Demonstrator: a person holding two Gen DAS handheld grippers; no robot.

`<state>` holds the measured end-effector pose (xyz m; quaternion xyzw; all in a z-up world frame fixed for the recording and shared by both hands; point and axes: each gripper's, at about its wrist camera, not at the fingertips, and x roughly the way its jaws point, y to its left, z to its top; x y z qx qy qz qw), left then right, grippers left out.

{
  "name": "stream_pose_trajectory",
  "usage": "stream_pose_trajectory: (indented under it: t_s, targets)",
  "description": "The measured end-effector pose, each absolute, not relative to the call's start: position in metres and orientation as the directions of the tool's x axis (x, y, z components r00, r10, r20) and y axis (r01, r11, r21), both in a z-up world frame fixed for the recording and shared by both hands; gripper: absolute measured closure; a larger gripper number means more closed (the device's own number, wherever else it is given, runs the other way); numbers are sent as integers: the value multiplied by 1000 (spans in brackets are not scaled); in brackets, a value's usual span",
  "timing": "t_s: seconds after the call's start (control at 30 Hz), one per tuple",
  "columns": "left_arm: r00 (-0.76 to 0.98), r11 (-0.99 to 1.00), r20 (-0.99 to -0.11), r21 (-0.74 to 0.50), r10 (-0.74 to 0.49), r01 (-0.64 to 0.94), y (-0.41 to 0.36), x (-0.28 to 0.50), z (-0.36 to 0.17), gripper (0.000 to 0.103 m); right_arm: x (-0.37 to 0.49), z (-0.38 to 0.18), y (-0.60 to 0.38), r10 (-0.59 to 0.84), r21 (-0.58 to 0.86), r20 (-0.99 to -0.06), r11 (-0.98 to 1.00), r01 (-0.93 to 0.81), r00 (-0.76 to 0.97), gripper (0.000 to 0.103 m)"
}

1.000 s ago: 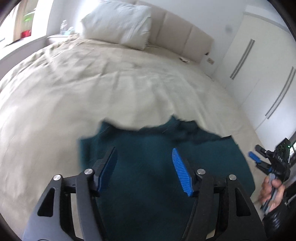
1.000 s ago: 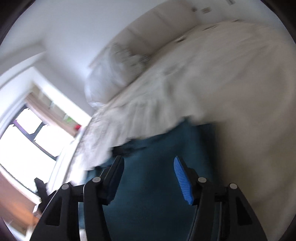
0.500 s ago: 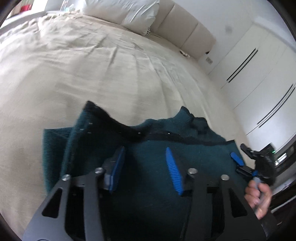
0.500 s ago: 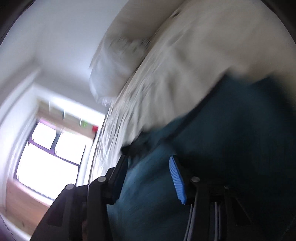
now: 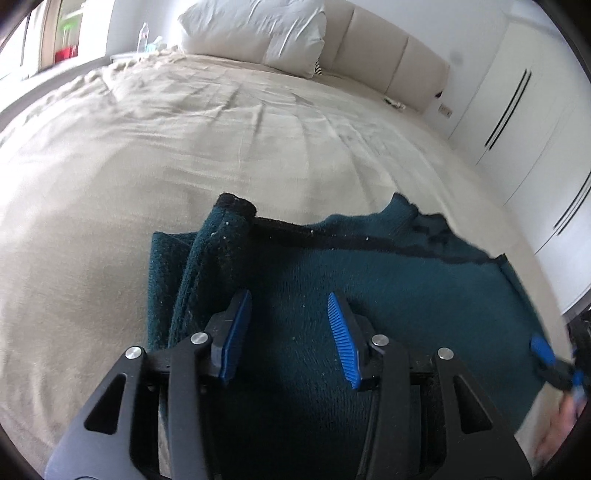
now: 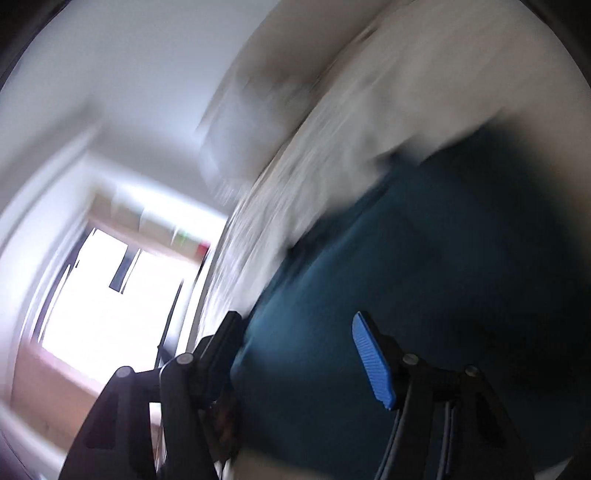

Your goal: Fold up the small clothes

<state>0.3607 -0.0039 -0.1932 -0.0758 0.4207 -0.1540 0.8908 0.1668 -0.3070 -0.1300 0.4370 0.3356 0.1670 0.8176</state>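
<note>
A dark teal knitted garment [image 5: 406, 295] with a black trim lies on the beige bed [image 5: 184, 147]. Its left side is doubled up into a raised flap [image 5: 221, 240]. My left gripper [image 5: 288, 299] hovers low over the garment beside that flap, its blue pads apart and nothing pinched between them. In the blurred right wrist view, my right gripper [image 6: 295, 317] is over the same teal cloth [image 6: 424, 258]. Its jaws are opening and the pads are clear of the fabric. One blue right fingertip [image 5: 543, 350] and a hand [image 5: 565, 413] show at the garment's right edge.
A white pillow [image 5: 258, 29] leans on the padded headboard [image 5: 388, 55] at the far end of the bed. White wardrobe doors [image 5: 517, 110] stand to the right. A bottle [image 5: 143, 33] is on a side table, and a bright window [image 6: 110, 295] is behind.
My left gripper sank closer to the garment and its jaws narrowed. The garment's left side rose into a flap. My right gripper swung sideways fast, and its jaws narrowed, then spread wider.
</note>
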Motion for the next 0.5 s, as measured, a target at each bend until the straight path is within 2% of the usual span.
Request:
stream_pose_trajectory:
  t_s: [0.1,0.2,0.27,0.33,0.4,0.47,0.5]
  targets:
    - [604,951,-736,-218,-307,218,-10,358,-194,59,182,-147,-240,672,820,-442,572,-38,594,37]
    - [604,953,-738,-205,-300,223,-13,359,-195,59,186,-158,-229,655,781,-494,624,-40,572,42]
    - [604,952,-738,-206,-302,225,-12,358,-195,59,188,-163,-246,664,800,-473,599,-33,579,56]
    - [604,953,-738,-205,-301,224,-12,358,-195,59,179,-165,-277,635,792,-486,610,-5,601,65]
    - [605,953,-737,-202,-300,226,-12,358,-195,59,170,-167,-306,598,787,-492,617,28,633,68]
    - [604,952,-737,-204,-303,228,-13,359,-195,59,158,-166,-338,539,775,-497,628,69,680,76]
    - [604,952,-737,-206,-304,228,-12,359,-195,59,155,-166,-359,503,772,-496,629,94,708,76]
